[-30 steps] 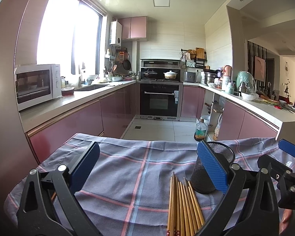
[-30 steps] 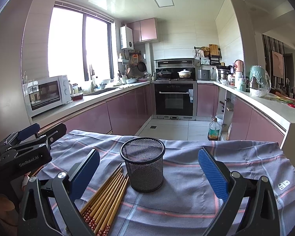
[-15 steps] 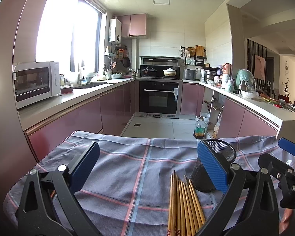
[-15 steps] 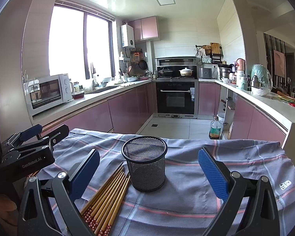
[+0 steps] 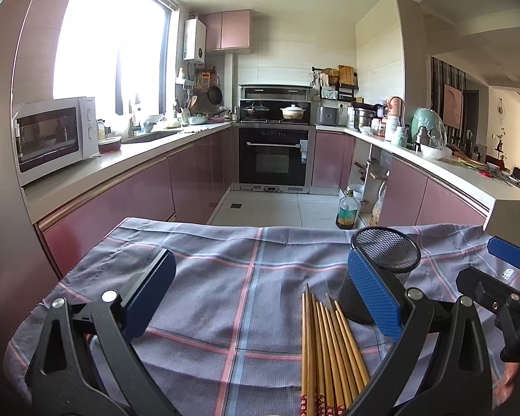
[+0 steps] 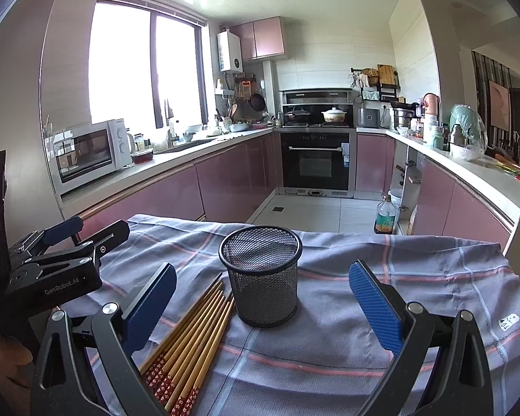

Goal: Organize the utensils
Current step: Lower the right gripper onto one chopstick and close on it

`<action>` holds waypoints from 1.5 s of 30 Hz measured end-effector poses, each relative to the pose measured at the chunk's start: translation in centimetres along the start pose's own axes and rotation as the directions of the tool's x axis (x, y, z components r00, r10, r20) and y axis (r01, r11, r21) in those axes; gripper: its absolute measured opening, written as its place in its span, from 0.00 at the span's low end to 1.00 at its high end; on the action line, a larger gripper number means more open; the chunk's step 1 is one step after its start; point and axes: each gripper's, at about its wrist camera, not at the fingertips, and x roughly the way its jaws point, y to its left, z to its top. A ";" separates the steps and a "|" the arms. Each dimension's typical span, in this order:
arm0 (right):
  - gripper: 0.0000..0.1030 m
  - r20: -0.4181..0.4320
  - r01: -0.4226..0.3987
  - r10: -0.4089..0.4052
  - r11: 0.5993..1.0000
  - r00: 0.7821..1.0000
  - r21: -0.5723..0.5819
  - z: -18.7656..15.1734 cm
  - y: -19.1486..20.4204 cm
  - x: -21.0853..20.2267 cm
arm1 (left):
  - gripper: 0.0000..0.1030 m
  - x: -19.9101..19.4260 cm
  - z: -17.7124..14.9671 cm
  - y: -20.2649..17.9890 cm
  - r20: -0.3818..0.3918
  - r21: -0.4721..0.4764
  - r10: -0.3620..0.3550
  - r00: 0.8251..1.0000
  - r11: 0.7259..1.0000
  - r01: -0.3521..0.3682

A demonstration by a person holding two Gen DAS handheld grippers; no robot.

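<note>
The worktop, draped in a grey-blue checked cloth with pink and blue stripes (image 6: pixel 416 274), carries everything the task needs. At its middle stands one empty black wire-mesh cylindrical holder (image 6: pixel 263 277), upright. Lying flat on the cloth at the holder's seven o'clock in the right wrist view is one tight bundle of light-brown bamboo chopsticks with red patterned handle ends (image 6: pixel 190 332), tips just beside the holder's base; about eight sticks can be counted in the left wrist view, though overlap makes the figure uncertain.

Two grippers are in play. The right gripper (image 6: pixel 260 308) hangs released, jaws spread wide with the holder between them and nothing touched. The left gripper (image 5: pixel 260 298) is likewise released and empty, the chopsticks at its five o'clock.

The step in hand appears to be picking up chopsticks, none yet in the holder. To do it well, one gripper would best close across the sticks near mid-length, so that they lift level, then tip them upright over the rim. Steadying the light holder with the other gripper should prevent toppling.
</note>
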 end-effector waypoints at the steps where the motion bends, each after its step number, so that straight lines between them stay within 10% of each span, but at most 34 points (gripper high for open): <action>1: 0.88 -0.017 -0.007 0.007 1.000 1.000 -0.004 -0.2 0.0 0.2 | 0.95 0.4 -0.3 0.3 -0.027 0.000 -0.006 1.000 1.000 0.006; 8: 0.57 -0.222 -0.130 0.125 0.992 0.967 -0.006 -2.1 1.1 3.2 | 0.81 3.6 -2.2 1.9 -0.180 -0.003 -0.054 0.982 0.999 0.054; 14: 0.24 -0.421 -0.225 0.219 0.974 0.880 0.038 -4.5 2.8 7.4 | 0.72 5.8 -4.7 1.2 -0.295 0.052 -0.119 0.948 0.989 0.141; 21: 0.17 -0.509 -0.221 0.269 0.963 0.818 0.153 -5.8 2.5 10.4 | 0.62 8.0 -6.8 0.4 -0.374 0.055 -0.183 0.909 0.974 0.219; 33: 0.18 -0.566 -0.163 0.168 0.985 0.807 0.060 -5.3 3.0 12.0 | 0.53 9.6 -7.5 -1.8 -0.450 0.099 -0.221 0.865 0.950 0.295; 45: 0.07 -0.591 -0.176 0.127 0.984 0.797 -0.026 -4.6 3.6 13.2 | 0.16 11.3 -7.8 -1.2 -0.525 0.024 -0.311 0.792 0.925 0.380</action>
